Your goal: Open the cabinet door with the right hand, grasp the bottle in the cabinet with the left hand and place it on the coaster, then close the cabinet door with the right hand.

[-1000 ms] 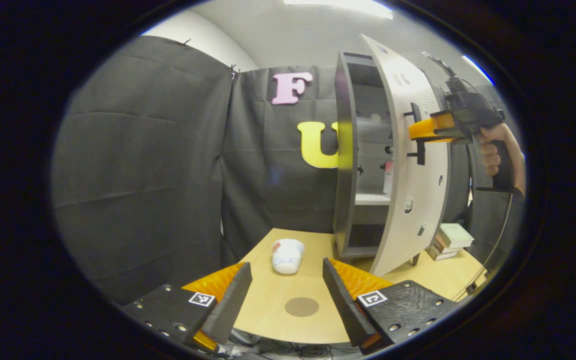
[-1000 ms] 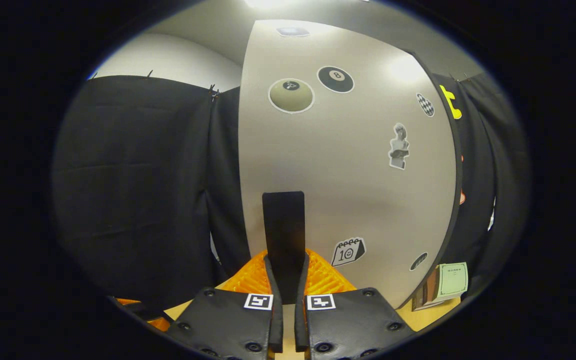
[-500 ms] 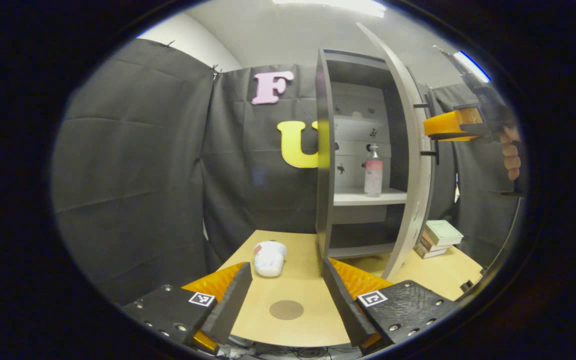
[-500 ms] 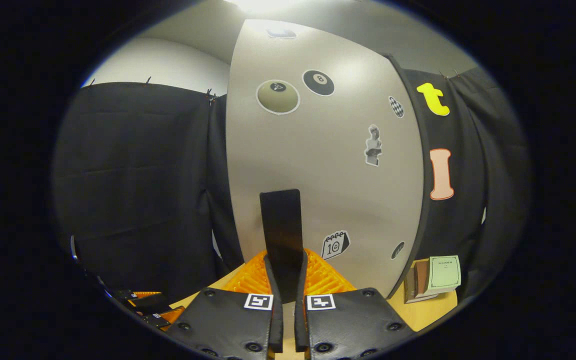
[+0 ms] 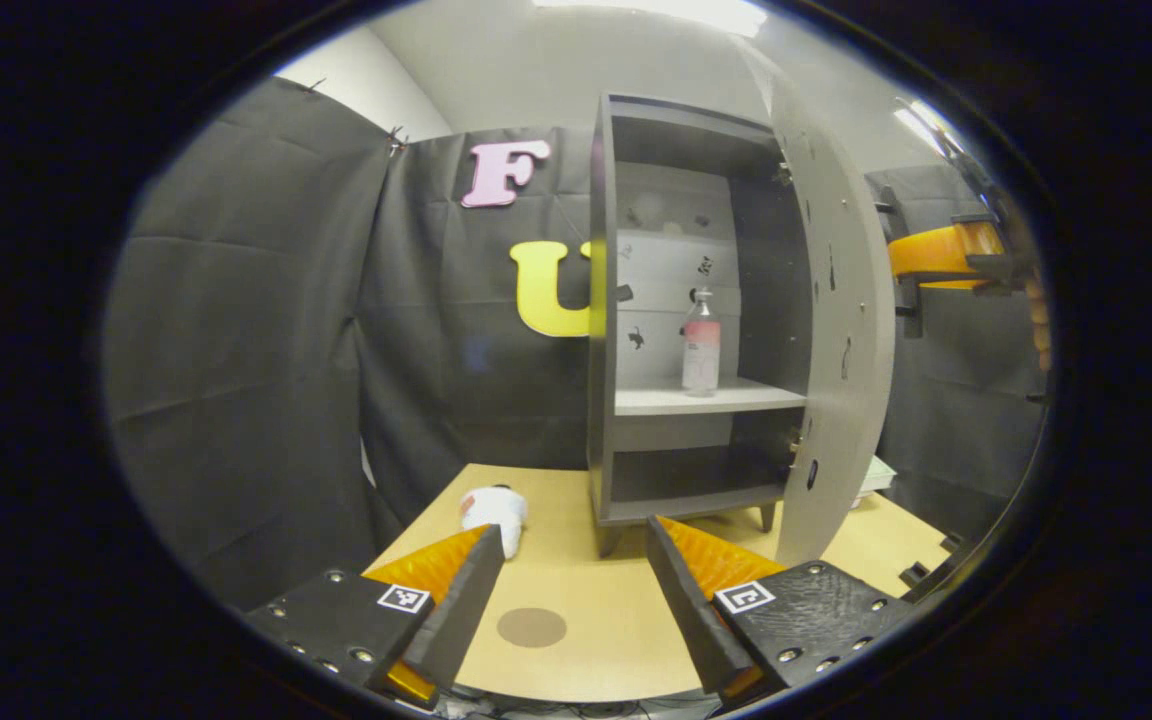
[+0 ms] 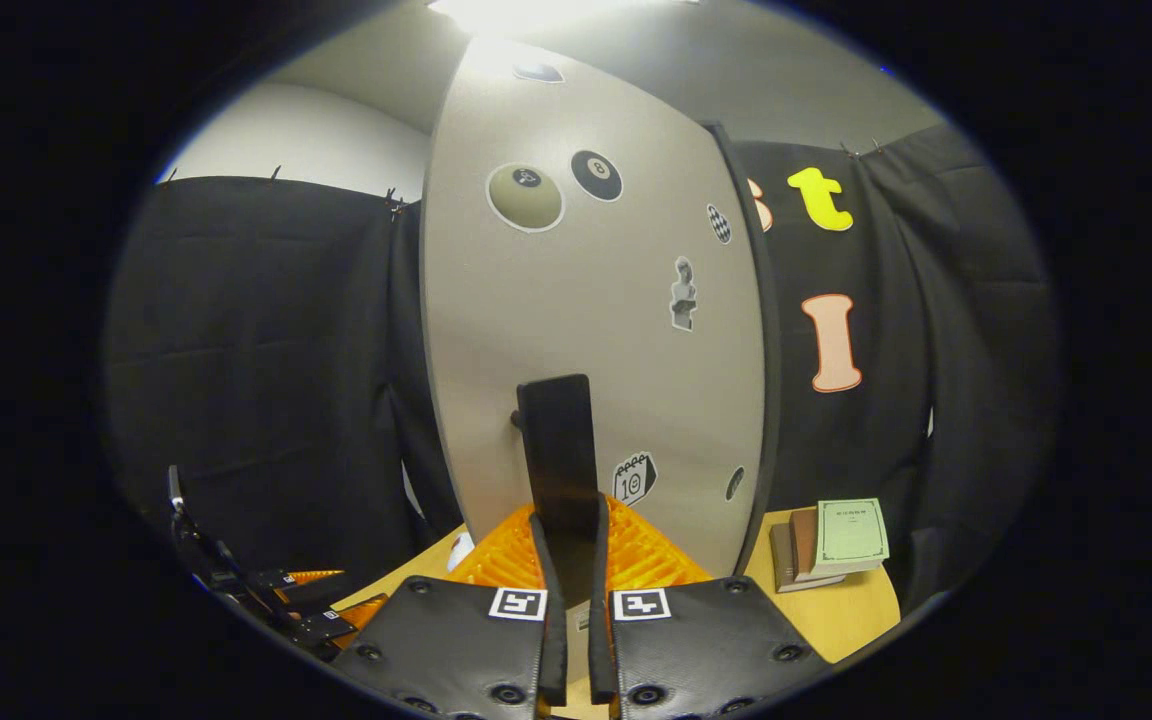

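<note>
Tabletop open around coaster; cabinet door ajar

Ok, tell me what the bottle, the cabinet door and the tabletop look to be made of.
Bottle: probably clear plastic or glass, see-through at the neck, pinkish lower down.
Cabinet door: looks like painted or laminated board, a smooth matte grey face with stickers and a dull light glare.
Tabletop: likely light wood or wood-look laminate, pale tan and even.

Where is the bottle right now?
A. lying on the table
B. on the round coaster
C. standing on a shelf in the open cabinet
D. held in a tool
C: the bottle stands upright on the shelf inside the open cabinet.
</note>
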Motion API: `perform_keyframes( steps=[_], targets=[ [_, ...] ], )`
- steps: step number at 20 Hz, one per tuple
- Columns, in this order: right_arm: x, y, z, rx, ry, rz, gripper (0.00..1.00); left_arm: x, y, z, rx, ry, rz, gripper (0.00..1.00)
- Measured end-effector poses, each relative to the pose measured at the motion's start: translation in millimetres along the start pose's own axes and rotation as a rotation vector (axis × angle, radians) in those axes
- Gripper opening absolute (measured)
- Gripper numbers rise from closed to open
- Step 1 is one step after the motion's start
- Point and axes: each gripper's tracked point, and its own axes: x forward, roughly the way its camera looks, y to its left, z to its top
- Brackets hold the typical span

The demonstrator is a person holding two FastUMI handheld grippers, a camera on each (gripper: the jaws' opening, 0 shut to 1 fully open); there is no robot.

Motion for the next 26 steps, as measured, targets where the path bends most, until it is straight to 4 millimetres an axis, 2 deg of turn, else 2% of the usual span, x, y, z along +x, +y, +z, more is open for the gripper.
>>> perform_keyframes(
  steps=[5,6,7,10,15,20,26],
  targets=[
    [-4,-8,0,0.03,0.001,-0.049,0.1,12,-24,7,-0.018,-0.014,-0.075,0.86],
    [-4,-11,0,0.038,0.001,-0.07,0.07,14,-28,7,-0.013,-0.014,-0.086,0.85],
    [-4,-14,1,0.056,0.006,-0.088,0.1,15,-34,7,-0.009,-0.013,-0.098,0.87],
    [-7,-13,-3,0.135,0.041,-0.12,0.09,25,-50,1,-0.005,-0.001,-0.144,0.86],
    [-9,-24,1,0.122,0.015,-0.16,0.09,30,-75,-6,-0.023,0.022,-0.205,0.88],
    [-15,-45,2,0.079,0.003,-0.224,0.08,34,-82,-3,-0.005,0.012,-0.218,0.85],
    [-10,-51,5,0.166,-0.029,-0.278,0.08,33,-86,-8,-0.019,0.026,-0.214,0.87]
  ],
)
